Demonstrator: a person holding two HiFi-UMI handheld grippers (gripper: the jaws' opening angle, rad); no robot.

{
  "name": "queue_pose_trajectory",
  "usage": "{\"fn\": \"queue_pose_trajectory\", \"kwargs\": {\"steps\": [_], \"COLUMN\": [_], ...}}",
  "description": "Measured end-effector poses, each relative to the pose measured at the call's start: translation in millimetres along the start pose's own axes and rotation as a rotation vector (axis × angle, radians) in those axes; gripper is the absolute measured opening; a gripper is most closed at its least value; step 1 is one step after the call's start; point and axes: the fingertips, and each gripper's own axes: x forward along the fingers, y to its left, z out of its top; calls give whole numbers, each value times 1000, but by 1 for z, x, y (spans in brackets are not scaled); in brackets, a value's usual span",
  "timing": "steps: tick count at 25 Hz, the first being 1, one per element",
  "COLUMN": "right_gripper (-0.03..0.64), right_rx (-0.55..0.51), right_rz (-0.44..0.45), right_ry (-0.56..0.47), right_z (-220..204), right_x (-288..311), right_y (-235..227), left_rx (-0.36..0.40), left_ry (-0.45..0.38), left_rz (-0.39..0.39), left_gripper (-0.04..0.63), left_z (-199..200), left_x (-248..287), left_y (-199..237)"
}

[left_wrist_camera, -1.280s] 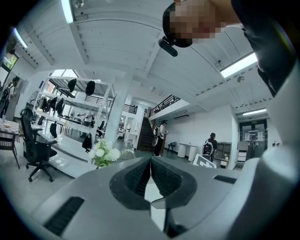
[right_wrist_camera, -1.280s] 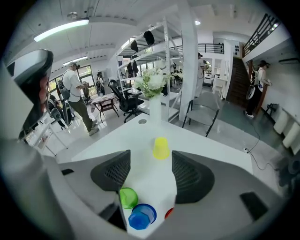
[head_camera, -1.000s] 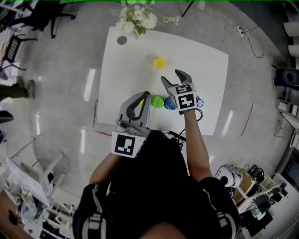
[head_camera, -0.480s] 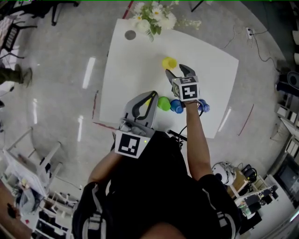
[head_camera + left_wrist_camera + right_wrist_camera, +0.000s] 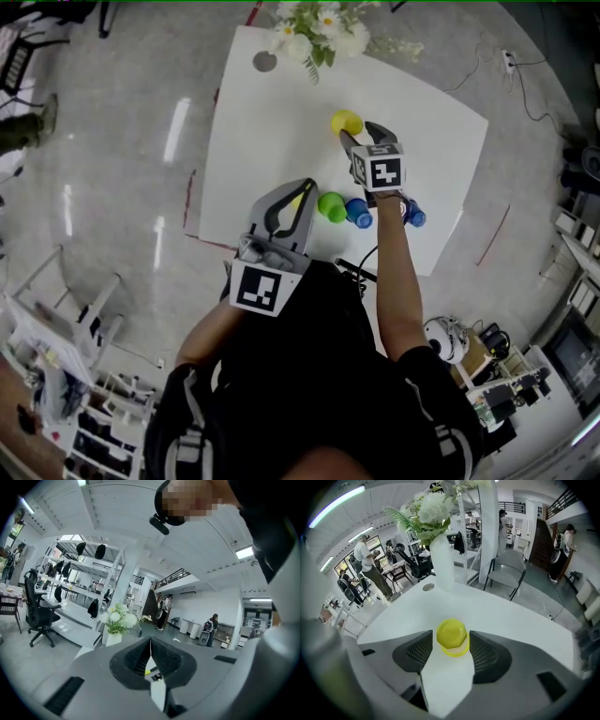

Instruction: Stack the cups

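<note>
Head view, with both gripper views. A person is standing at a white tabletop (image 5: pixel 272 122) and holding a gripper in each hand.

The right gripper (image 5: pixel 364 137) is pointing steeply down over the middle of the tabletop. Its fingers (image 5: pixel 415 656) are standing wide apart and have just been closing. The yellow cup (image 5: pixel 345 122) is sitting between them, upside down on the tabletop, with its flat hexagonal base facing up. The pads are flanking the cup closely on both sides. No firm press on it is showing, and the gripper is carrying nothing.

The left gripper (image 5: pixel 302 190) is hanging over the near edge of the tabletop and pointing almost level. Its fingers (image 5: pixel 131 660) are meeting at the tips and are holding nothing between them.

A green cup (image 5: pixel 330 206) and a blue cup (image 5: pixel 358 213) are resting just beside each other near that edge, between the two grippers. A second blue cup (image 5: pixel 413 217) is lying on the far side of the right wrist, partly hidden by it.

A vase of white flowers (image 5: pixel 323 28) is standing at the far edge, with a small grey disc (image 5: pixel 265 62) beside it.
</note>
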Motion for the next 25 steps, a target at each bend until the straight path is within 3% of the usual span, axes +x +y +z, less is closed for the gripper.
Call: {"fn": "queue_pose_trajectory", "kwargs": {"steps": [12,25], "right_gripper": [227,227], "right_rx": [-16,-52], "right_rz": [4,13], "right_ry": [6,-38], "right_z": [-3,-15], "right_x": [3,-47], "right_y": [2,15], "left_rx": [-2,35], "left_ry": [-9,-55], "left_rz": [31,41], "left_gripper": [21,23], "left_z": [4,15], "left_x": [-3,-21], "left_y": [9,-17]}}
